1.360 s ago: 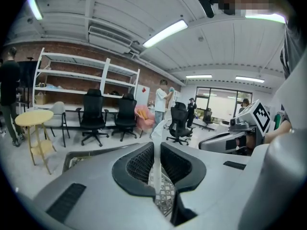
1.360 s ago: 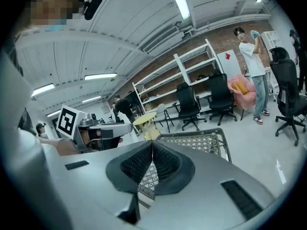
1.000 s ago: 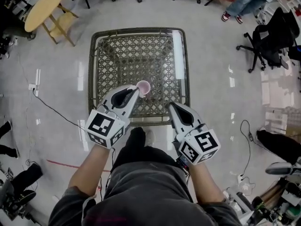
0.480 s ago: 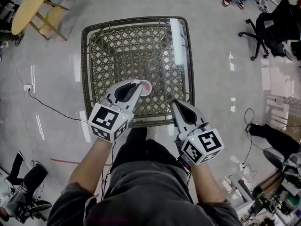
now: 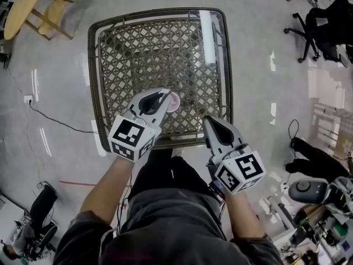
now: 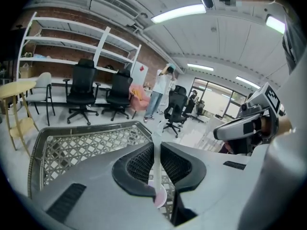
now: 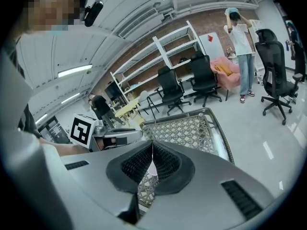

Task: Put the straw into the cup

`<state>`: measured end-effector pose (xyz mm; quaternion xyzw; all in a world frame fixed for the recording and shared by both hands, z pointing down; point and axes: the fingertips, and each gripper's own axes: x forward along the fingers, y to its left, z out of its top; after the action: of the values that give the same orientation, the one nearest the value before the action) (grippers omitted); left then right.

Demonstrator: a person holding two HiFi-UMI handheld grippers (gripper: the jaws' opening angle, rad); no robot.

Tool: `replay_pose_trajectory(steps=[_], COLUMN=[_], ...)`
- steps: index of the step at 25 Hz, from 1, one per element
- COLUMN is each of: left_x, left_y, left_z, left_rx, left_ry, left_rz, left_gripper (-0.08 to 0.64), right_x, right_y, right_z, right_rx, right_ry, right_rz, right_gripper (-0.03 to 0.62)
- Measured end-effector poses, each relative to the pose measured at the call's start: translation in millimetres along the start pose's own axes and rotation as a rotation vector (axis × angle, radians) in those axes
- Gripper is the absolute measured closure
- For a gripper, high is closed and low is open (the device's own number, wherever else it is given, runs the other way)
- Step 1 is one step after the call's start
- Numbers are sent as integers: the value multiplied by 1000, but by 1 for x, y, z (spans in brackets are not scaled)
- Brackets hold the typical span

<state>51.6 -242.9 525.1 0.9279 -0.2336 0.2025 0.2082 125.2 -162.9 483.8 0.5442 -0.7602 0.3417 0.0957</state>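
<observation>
A small pink cup [image 5: 174, 100] stands on the wicker table [image 5: 138, 43], near its front edge. My left gripper [image 5: 164, 96] sits just left of the cup, its tips at the rim. In the left gripper view it is shut on a thin translucent white straw [image 6: 156, 159] that stands upright between the jaws. The straw's lower end is at the cup [image 6: 162, 198]. My right gripper [image 5: 210, 121] hovers over the table's front right edge, shut with nothing between its jaws [image 7: 152, 156]. The right gripper view also shows the left gripper [image 7: 117, 137] and a bit of the cup [image 7: 150, 169].
The table has a dark rim [image 5: 92, 76] and a glass top over lattice. Around it on the shiny floor are black office chairs [image 5: 325, 24], a round wooden table [image 5: 22, 1] and a cable [image 5: 55, 120]. A person [image 7: 239, 42] stands far off by the shelves.
The head view has shifted, so the table sits higher in the frame. My left gripper has stayed at the cup with the straw, and the right gripper has held its place by the front edge.
</observation>
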Motion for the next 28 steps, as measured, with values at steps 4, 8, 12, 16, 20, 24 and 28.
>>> replay_pose_trajectory(steps=[4,8,12,16,20,24,28], left_x=[10,17,21,24,26,28,29], left_y=[15,20,23,26,25,23,25], left_z=[-24,-40,-51,-60,-66,-71,-75], left_rx=[-23,-32,-27,-41,-50,-51,-65], left_ry=[13,31,52,64,75,90,99], left_rz=[-7,-12,-10,-13,-10,1,-7], left_gripper=[511,511,510,509,508,505,473], right_x=[15,20,21,22,19,15,17], right_y=[-3,-1,0,0,1,1,3], right_z=[-14,-20,-25,-28,-30,-32,-33], right_rx=[2,8,16,27,37,37,38], right_ry=[22,41,48,53,50,51,50], right_rz=[-7,-8,-14,-18,-24,-23,-21], right_gripper=[578,578,578,578,578,578,578])
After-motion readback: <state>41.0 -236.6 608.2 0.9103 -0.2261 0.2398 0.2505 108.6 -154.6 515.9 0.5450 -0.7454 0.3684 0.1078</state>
